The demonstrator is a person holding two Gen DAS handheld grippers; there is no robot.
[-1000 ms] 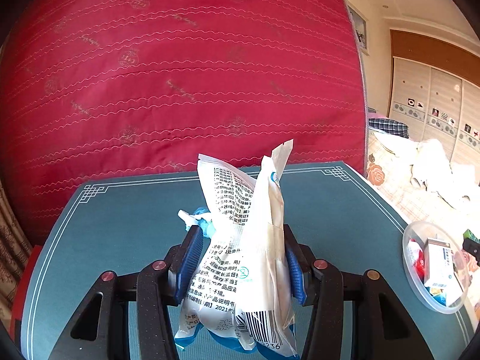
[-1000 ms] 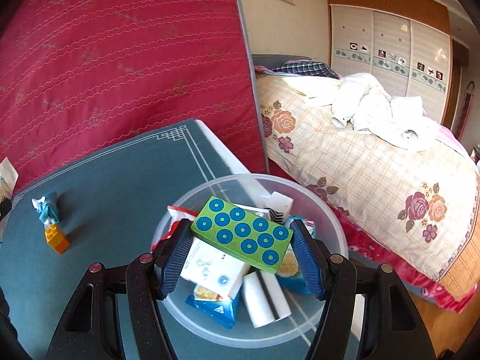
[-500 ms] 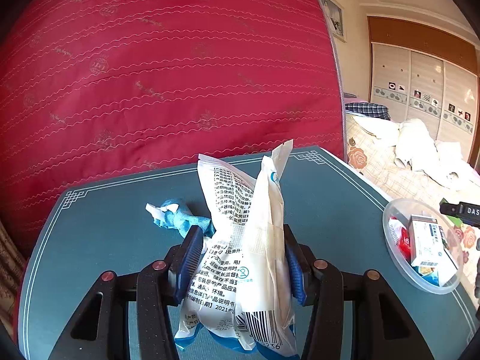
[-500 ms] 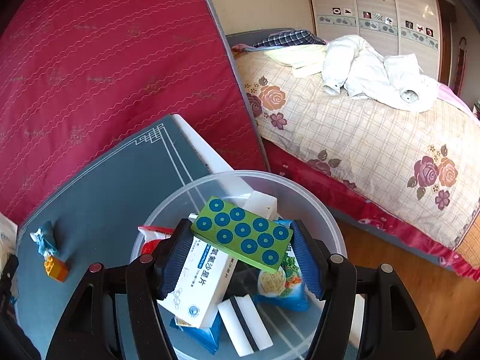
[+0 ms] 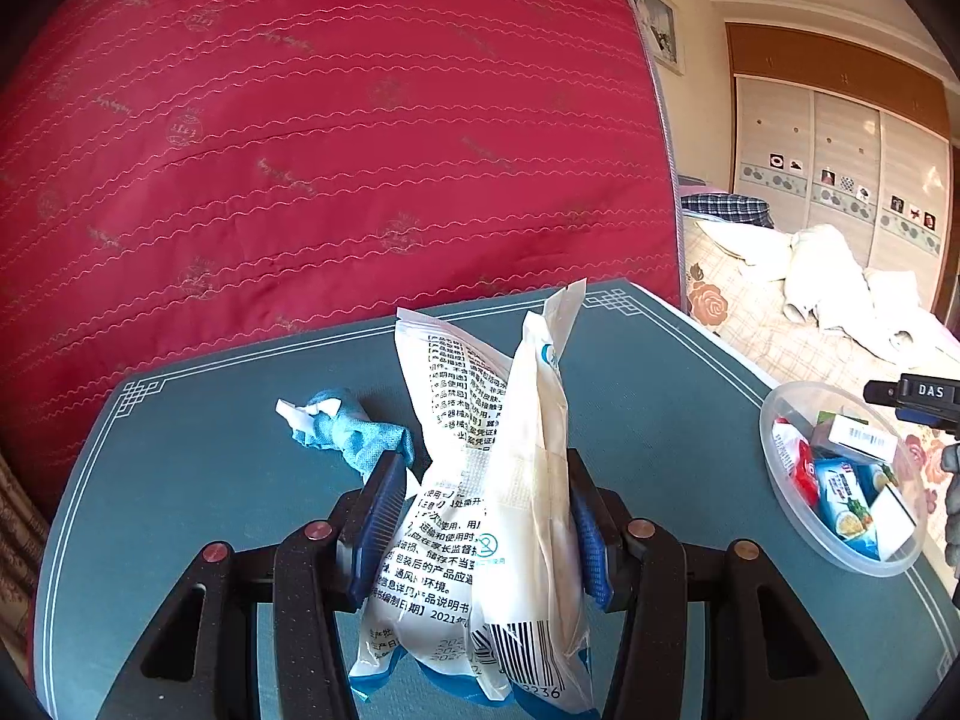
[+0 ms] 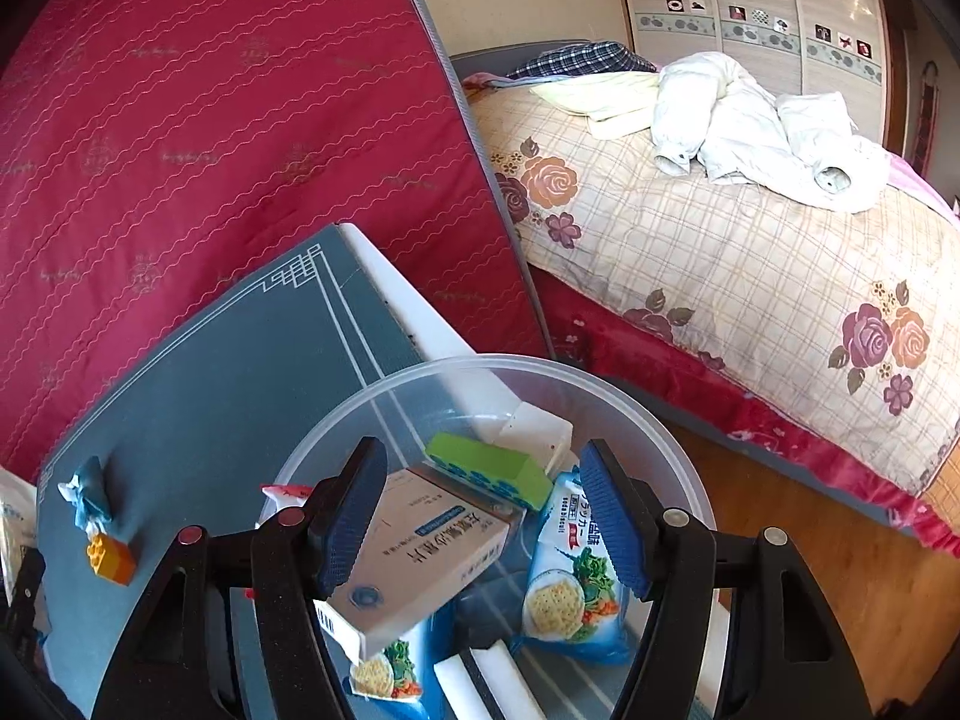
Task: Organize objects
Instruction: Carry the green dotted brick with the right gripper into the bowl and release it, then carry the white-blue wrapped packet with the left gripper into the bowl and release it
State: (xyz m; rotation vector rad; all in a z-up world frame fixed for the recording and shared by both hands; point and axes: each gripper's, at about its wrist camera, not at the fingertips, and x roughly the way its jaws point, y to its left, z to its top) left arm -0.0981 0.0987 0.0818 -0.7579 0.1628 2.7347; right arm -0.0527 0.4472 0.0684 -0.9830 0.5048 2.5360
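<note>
A: Released since half a second ago — the green block (image 6: 489,469) was pinched between the right gripper (image 6: 489,516) pads then; it is now seen lying inside the clear bowl (image 6: 624,387), free of both pads.

B: Noted. Left side first?

A: Left gripper (image 5: 480,525) is pinched shut on the white packet (image 5: 480,480), held upright, printed text on its left face, barcode low at 6 o'clock. Since a second ago the blue cloth (image 5: 345,429) has come into fuller view at 10 o'clock of the gripper, on the teal mat (image 5: 180,480). The red quilt (image 5: 300,150) is seen standing behind the mat at 12 o'clock.

B: And toward 3 o'clock?

A: The clear bowl (image 5: 774,456) is seen at the mat's right edge, well apart from the packet, filled with boxes and sachets.

B: Right wrist view?

A: Right gripper fingers are spread, nothing clamped. At 9 o'clock the orange brick (image 6: 111,558) is recorded touching the blue cloth (image 6: 90,492) on the mat (image 6: 240,390). In the bowl, a beige medicine box (image 6: 414,558) is tilted just beside the left pad; whether contact is made cannot be told. The green block rests against its upper end. A cracker sachet (image 6: 564,588) lies at 5 o'clock. The floral bed (image 6: 750,252) is recorded at 2 o'clock.
</note>
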